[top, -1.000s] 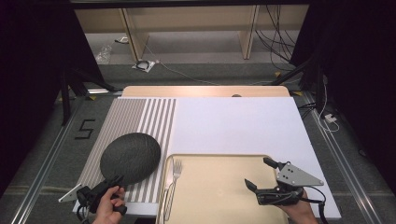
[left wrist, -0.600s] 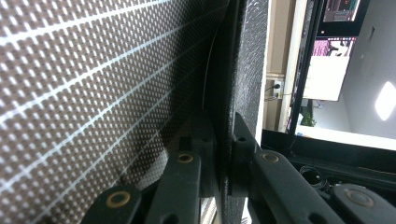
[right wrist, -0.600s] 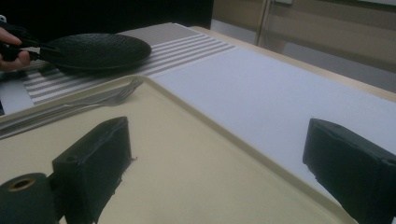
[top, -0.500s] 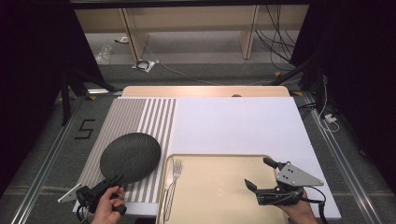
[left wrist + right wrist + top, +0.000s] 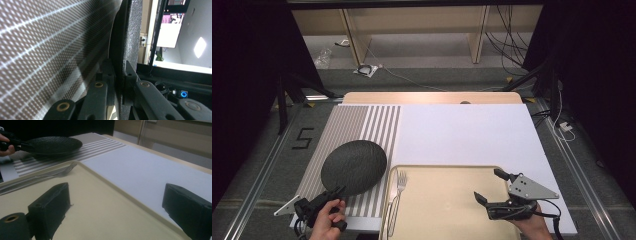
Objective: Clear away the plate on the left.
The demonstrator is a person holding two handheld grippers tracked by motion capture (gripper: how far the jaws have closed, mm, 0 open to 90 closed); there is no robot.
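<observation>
The round black plate with a coarse, pebbled finish (image 5: 354,166) hangs by its near rim in the left claw (image 5: 333,192), jaws closed on the edge, raised just above the grey-and-white striped placemat (image 5: 362,125). Judged rigid, moderately heavy and breakable; the rough surface should resist slipping, but a rim grip leaves the far side unsupported, so tilt is the risk. A hold well onto the rim is advised. The right claw (image 5: 493,186) stands open and empty over the beige plastic tray (image 5: 447,200), where a steel fork (image 5: 398,186) lies along the left edge. The white counter (image 5: 462,135) is flat; cables cross the floor beyond.
</observation>
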